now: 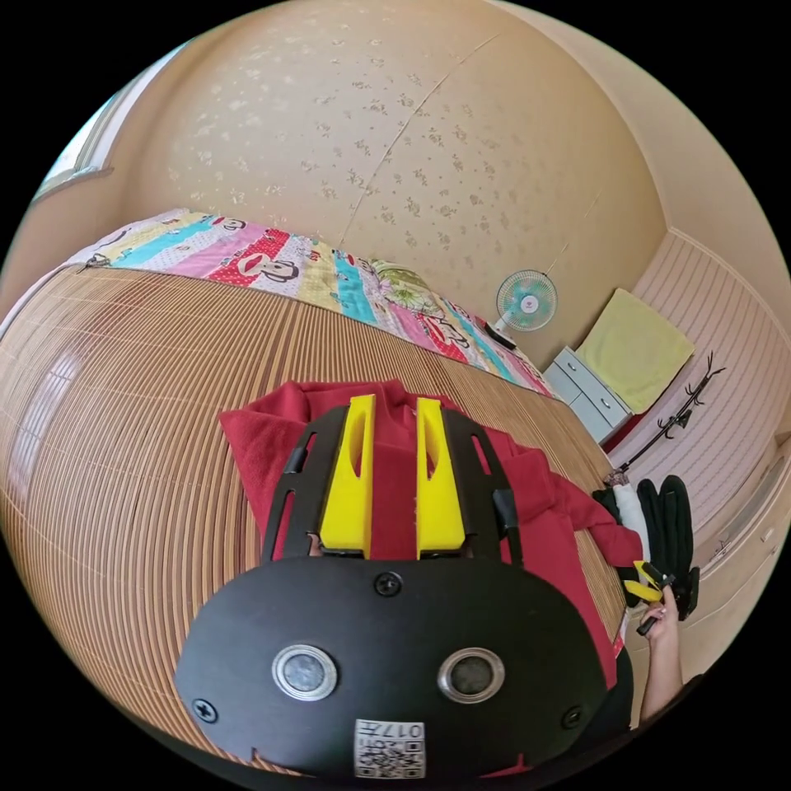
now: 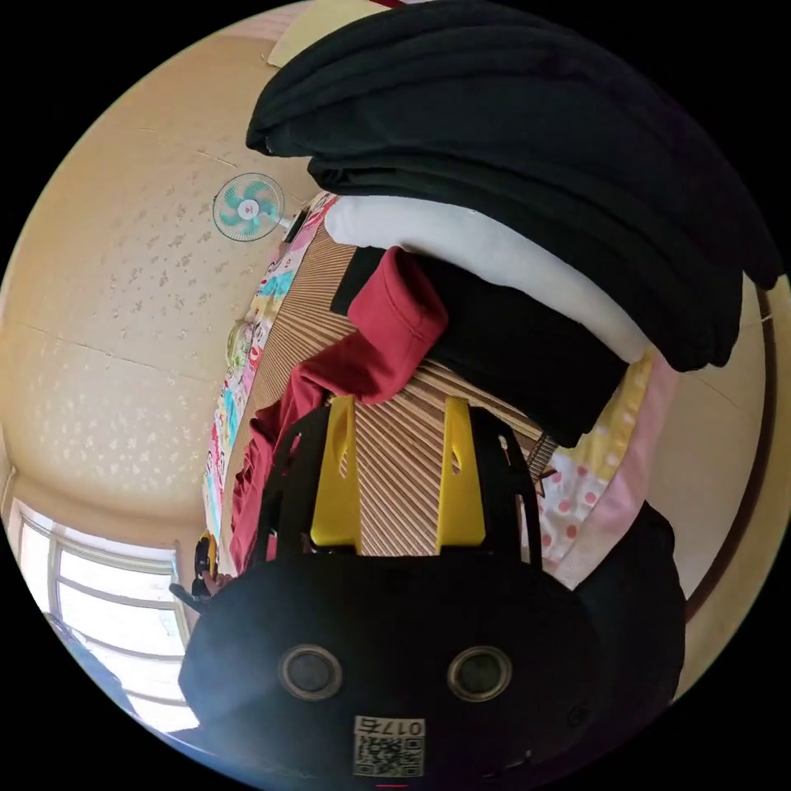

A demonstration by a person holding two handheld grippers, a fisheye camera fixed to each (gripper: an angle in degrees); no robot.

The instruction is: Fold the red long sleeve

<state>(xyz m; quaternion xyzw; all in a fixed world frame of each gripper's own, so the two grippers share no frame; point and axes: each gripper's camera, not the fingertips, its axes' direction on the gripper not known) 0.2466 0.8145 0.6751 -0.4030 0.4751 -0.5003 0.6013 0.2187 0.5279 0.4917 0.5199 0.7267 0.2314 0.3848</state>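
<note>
The red long sleeve (image 1: 540, 498) lies spread on a bamboo mat (image 1: 124, 428). My left gripper (image 1: 394, 401) is over its body, jaws a narrow gap apart with red cloth showing in the gap; whether they press on it is unclear. In the right gripper view one red sleeve (image 2: 362, 362) runs across the mat (image 2: 400, 470), its cuff (image 2: 395, 301) resting against a stack of folded clothes. My right gripper (image 2: 400, 401) stands open just short of that sleeve, with only mat between its jaws. A hand holds the right gripper (image 1: 647, 583) at the mat's edge.
The stack has black clothes (image 2: 511, 107) on a white one (image 2: 494, 247) on another black one (image 2: 511, 354). A cartoon-print quilt (image 1: 272, 259) borders the mat by the wall. A fan (image 1: 526, 301) and drawers (image 1: 589, 387) stand in the corner.
</note>
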